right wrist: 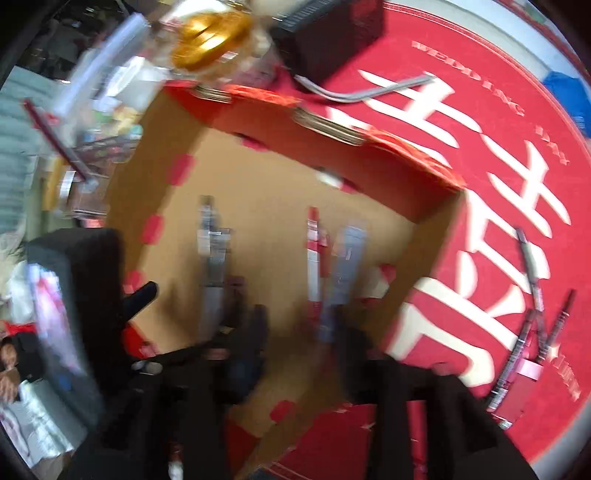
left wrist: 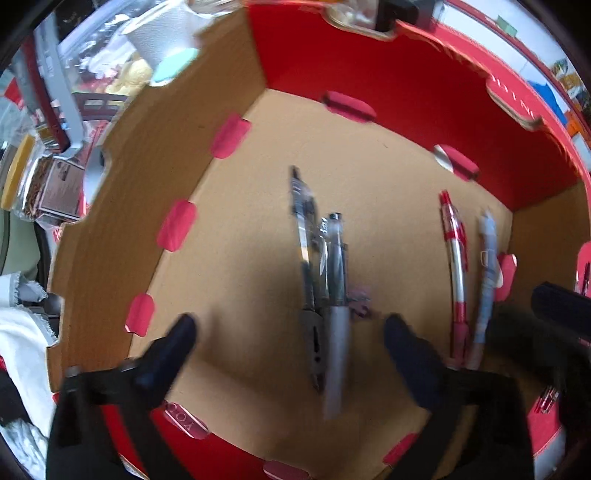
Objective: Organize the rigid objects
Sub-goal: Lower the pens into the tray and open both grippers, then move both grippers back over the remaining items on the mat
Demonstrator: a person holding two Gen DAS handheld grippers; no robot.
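Observation:
An open cardboard box (left wrist: 369,66), red outside and brown inside, holds several pens lying on its floor. A dark clear pen (left wrist: 304,229) and a grey pen (left wrist: 337,295) lie side by side in the middle. My left gripper (left wrist: 290,330) points down over their near ends, its jaws wide apart and its pads clear of both pens. To the right lie a red pen (right wrist: 314,258) and a light-blue pen (right wrist: 345,254). My right gripper (right wrist: 301,328) is open around their near ends, with a visible gap on the left side. The right wrist view is blurred.
The box stands on a red mat with white characters (right wrist: 461,122). Several more pens (right wrist: 532,295) lie on the mat right of the box. A black case (right wrist: 332,33), a grey cable (right wrist: 369,92) and a gold-lidded jar (right wrist: 207,37) sit behind it. Clutter crowds the left side.

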